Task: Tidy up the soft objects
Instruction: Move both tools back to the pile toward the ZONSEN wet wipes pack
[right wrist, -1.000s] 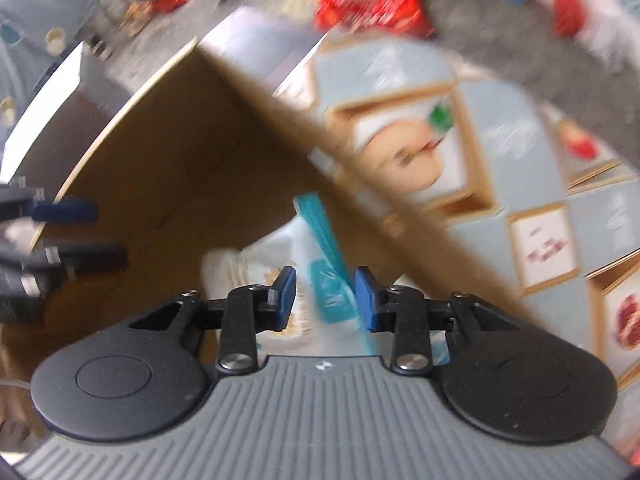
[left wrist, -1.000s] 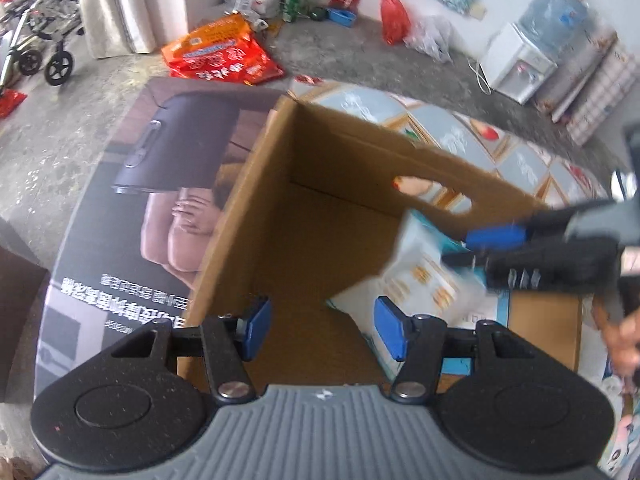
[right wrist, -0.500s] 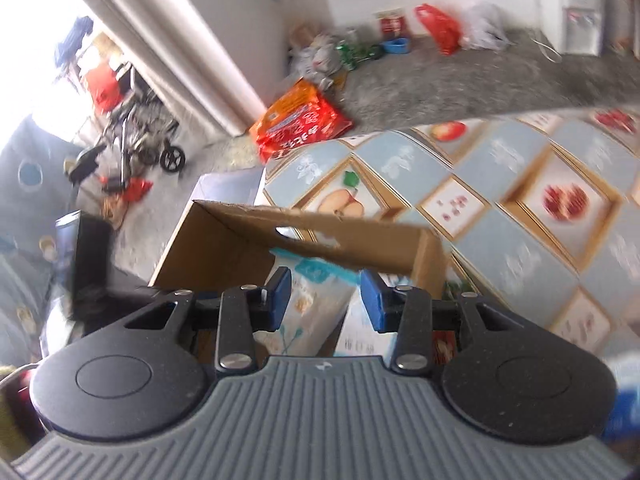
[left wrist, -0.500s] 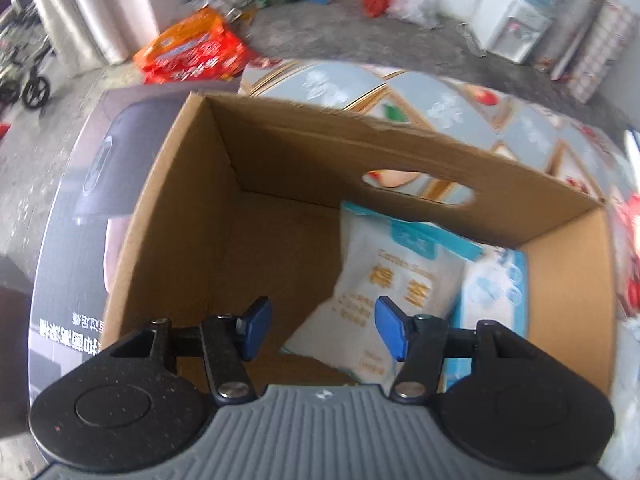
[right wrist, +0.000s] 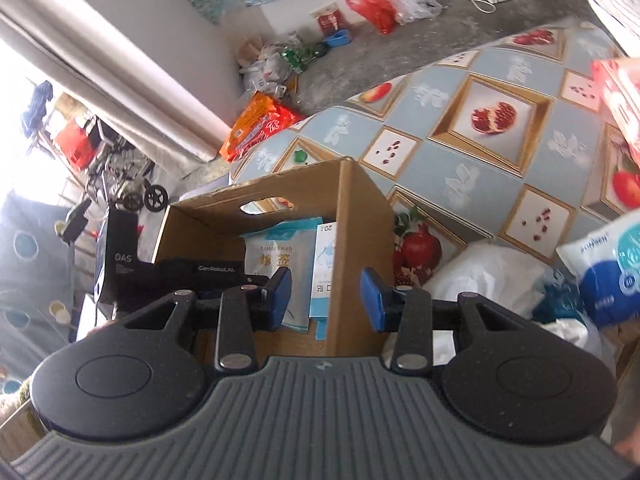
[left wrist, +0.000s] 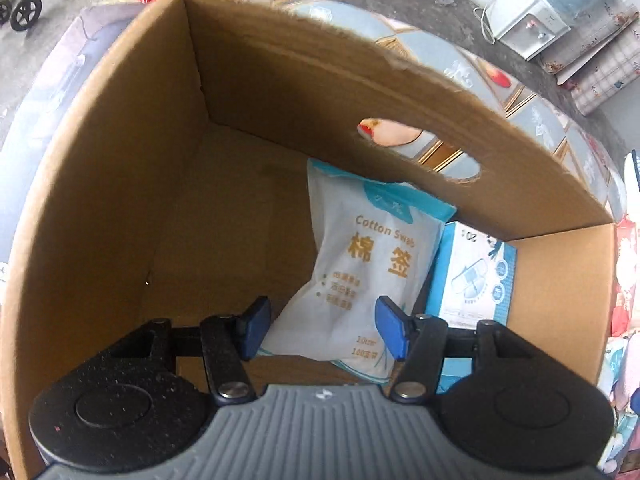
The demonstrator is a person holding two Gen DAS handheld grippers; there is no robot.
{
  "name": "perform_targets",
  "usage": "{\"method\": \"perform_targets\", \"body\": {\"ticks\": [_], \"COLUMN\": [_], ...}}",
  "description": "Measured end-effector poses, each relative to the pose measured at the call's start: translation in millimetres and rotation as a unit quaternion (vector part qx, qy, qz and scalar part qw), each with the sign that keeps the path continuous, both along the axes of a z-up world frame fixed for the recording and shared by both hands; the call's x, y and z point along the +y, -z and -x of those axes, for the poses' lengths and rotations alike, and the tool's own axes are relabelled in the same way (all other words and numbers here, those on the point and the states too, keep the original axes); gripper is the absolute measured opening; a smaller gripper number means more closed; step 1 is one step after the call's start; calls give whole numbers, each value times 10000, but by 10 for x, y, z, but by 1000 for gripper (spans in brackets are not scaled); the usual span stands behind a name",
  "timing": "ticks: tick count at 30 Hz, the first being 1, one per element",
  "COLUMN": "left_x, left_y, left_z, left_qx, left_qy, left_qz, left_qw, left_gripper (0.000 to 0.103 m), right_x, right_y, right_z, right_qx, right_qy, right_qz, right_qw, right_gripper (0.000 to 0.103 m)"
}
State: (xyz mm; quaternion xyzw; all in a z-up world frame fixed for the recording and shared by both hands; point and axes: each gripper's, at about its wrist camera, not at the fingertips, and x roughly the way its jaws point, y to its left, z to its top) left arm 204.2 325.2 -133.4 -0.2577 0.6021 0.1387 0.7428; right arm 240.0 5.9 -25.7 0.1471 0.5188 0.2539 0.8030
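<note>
An open cardboard box point(left wrist: 120, 184) holds a white cotton swab packet point(left wrist: 360, 272) leaning on its far wall and a blue and white box point(left wrist: 476, 276) beside it. My left gripper point(left wrist: 322, 330) is open and empty, low inside the box just in front of the packet. My right gripper point(right wrist: 325, 300) is open and empty, raised outside the box point(right wrist: 360, 216), looking down on the packet point(right wrist: 280, 264) and the blue box point(right wrist: 326, 268). The left gripper's body point(right wrist: 192, 276) shows over the box.
The box stands on a table with a fruit-patterned cloth point(right wrist: 480, 168). A blue and white soft pack point(right wrist: 612, 276), a white plastic bag point(right wrist: 488, 276) and a red pack point(right wrist: 620, 96) lie to the right. Bags and clutter point(right wrist: 260, 124) litter the floor behind.
My right gripper let go of the cotton swab packet in the box and pulled up and back out. My left gripper moved lower into the box toward the packet.
</note>
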Motion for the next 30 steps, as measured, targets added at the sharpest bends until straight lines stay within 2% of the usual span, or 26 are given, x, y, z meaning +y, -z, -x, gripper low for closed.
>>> {"method": "perform_targets", "body": {"ticks": [3, 8, 14, 17, 23, 28, 30], "left_x": [-49, -209, -586, -894, -1639, -2332, -2629], "left_y": [-138, -476, -932, -1131, -1402, -1407, -1353], "left_z": [68, 205, 260, 220, 69, -111, -201], "left_qx": [-128, -440, -813, -1004, -1262, -1313, -1281], "left_qy": [-4, 67, 326, 445, 801, 1237, 1548], "left_qz": [-194, -437, -770, -849, -825, -674, -699], "left_qw": [9997, 9980, 9932, 9903, 9853, 9813, 9771], "left_gripper": [67, 68, 69, 70, 72, 73, 73], "right_x": [-110, -338, -763, -1105, -1927, -2524, -2689], "right_y": [-12, 28, 8, -13, -71, -85, -40], "right_z": [58, 180, 406, 513, 658, 663, 626], "right_qx": [-27, -36, -88, -102, -10, -31, -15], "right_qy": [157, 457, 662, 737, 1016, 1100, 1097], "right_qz": [-153, -625, -768, -729, -514, -263, -211], "right_qw": [9998, 9970, 9948, 9946, 9935, 9936, 9937], "right_gripper": [38, 41, 49, 53, 54, 54, 54]}}
